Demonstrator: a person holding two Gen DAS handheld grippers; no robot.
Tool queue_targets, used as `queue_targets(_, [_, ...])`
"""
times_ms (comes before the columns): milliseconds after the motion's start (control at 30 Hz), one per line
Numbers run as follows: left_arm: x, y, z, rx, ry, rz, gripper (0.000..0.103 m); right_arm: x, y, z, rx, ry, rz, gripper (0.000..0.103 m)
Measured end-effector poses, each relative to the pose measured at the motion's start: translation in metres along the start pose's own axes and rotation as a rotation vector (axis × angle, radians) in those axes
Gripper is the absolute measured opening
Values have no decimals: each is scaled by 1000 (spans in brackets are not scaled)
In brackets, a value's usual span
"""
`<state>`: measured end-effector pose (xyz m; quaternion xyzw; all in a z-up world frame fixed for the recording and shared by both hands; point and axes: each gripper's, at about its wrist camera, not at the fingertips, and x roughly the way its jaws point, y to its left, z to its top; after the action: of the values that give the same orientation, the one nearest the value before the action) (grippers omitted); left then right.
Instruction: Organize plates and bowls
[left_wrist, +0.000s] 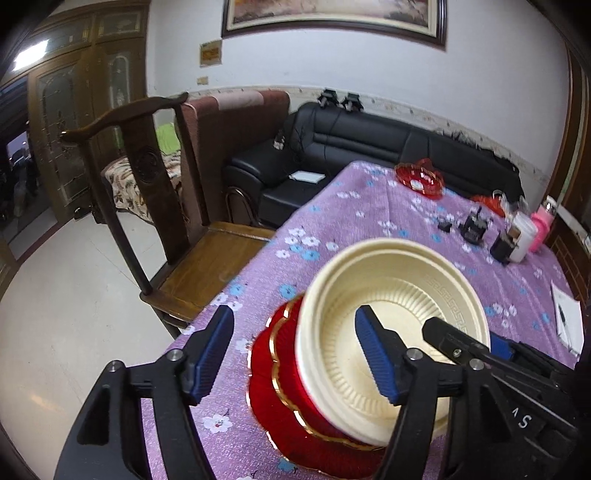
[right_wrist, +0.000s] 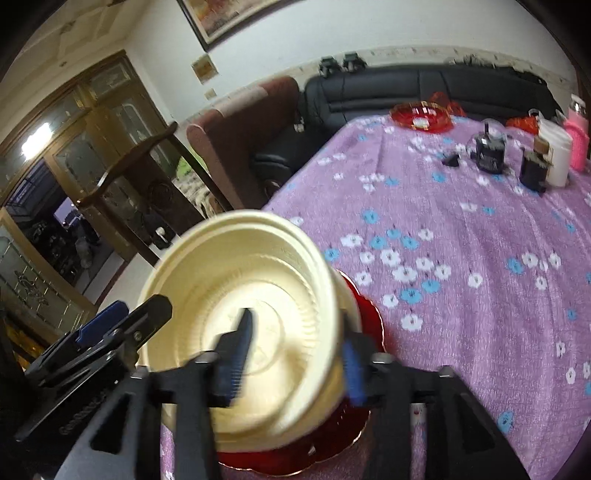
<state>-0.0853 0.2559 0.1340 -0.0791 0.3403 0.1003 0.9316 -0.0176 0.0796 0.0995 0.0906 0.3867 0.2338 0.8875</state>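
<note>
Releasing the cream bowl (left_wrist: 391, 332) cleanly onto the red plates (left_wrist: 280, 391) is the step in hand, as I judge it: the bowl sits on the stack of gold-rimmed red plates near the edge of the purple flowered surface (left_wrist: 369, 206).

The left gripper (left_wrist: 299, 358) has its jaws standing wide, the bowl's near-left wall between them, one blue pad inside the bowl and the other well outside it, neither visibly pressing. The right gripper (right_wrist: 295, 362) is likewise parted across the bowl's opposite wall, one pad inside, one just outside; blur hides whether the outer pad brushes the wall.

To finish well, each should back straight out along its own line so no pad catches the rim and drags the light bowl off centre. Lifting slightly before retreating would probably help.

Both hands tilt downward toward the bowl from the near side, converging over it. Another red dish (left_wrist: 419, 179) lies well beyond the jaws, across the surface.
</note>
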Motion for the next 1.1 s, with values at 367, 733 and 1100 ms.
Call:
queue_targets(367, [-49, 3, -10, -44, -130, -31, 79, -49, 0, 0, -8, -156, -43, 84])
queue_targets(733, [-112, -23, -39, -27, -386, 23, 96, -94, -29, -36, 33, -217, -98, 90])
queue_targets(1100, [-150, -54, -77, 8, -584, 72, 103, -115, -69, -81, 136, -218, -140, 90])
